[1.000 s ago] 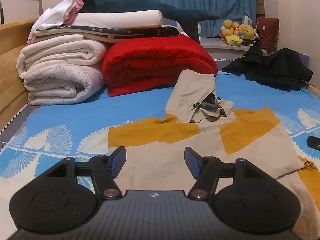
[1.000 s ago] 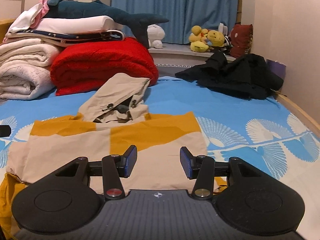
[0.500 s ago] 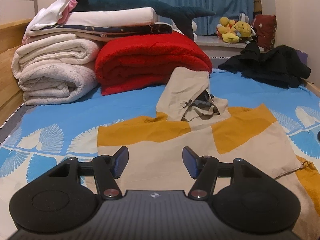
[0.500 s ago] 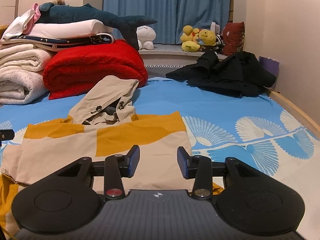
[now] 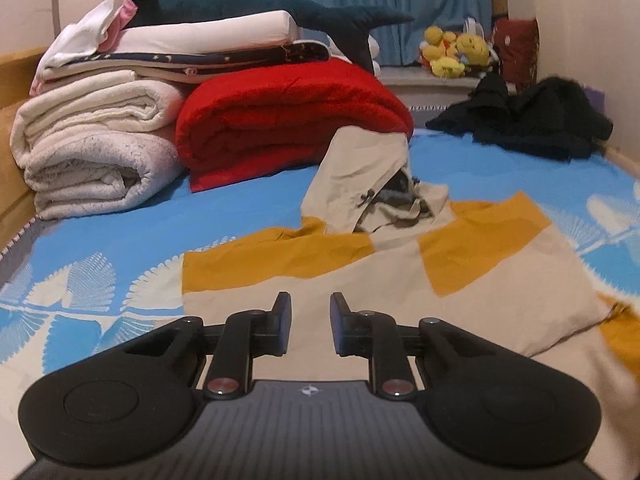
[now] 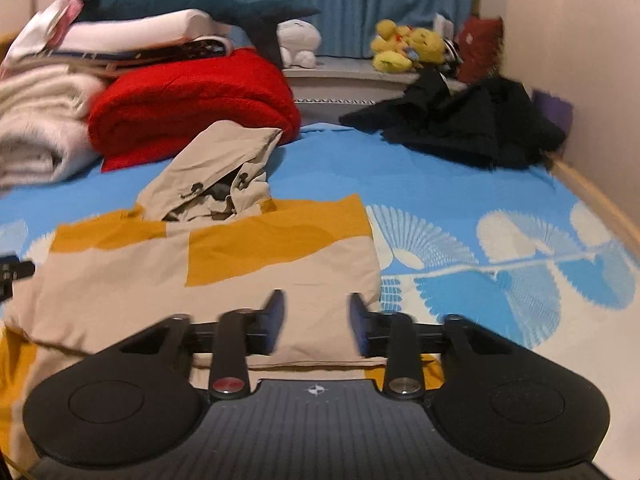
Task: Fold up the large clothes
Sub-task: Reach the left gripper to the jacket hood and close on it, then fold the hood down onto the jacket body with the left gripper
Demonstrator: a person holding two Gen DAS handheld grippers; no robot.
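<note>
A beige and mustard hooded jacket (image 5: 380, 276) lies partly folded on the blue patterned bed sheet (image 5: 120, 236), hood (image 5: 360, 176) pointing to the far side. It also shows in the right wrist view (image 6: 200, 272). My left gripper (image 5: 310, 322) hovers over the jacket's near left part, jaws narrowed with a gap and nothing between them. My right gripper (image 6: 316, 322) is open and empty over the jacket's near right corner. The left gripper's tip (image 6: 12, 272) shows at the left edge of the right wrist view.
A red folded blanket (image 5: 288, 120) and stacked white blankets (image 5: 92, 148) stand at the far left, with a plush shark (image 5: 256, 4) on top. A black garment pile (image 6: 460, 124) lies far right by the wall. Plush toys (image 6: 408, 46) sit on the sill.
My left gripper's jaws have narrowed from wide open. My right gripper has opened a little wider. Both views have shifted slightly over the jacket.
</note>
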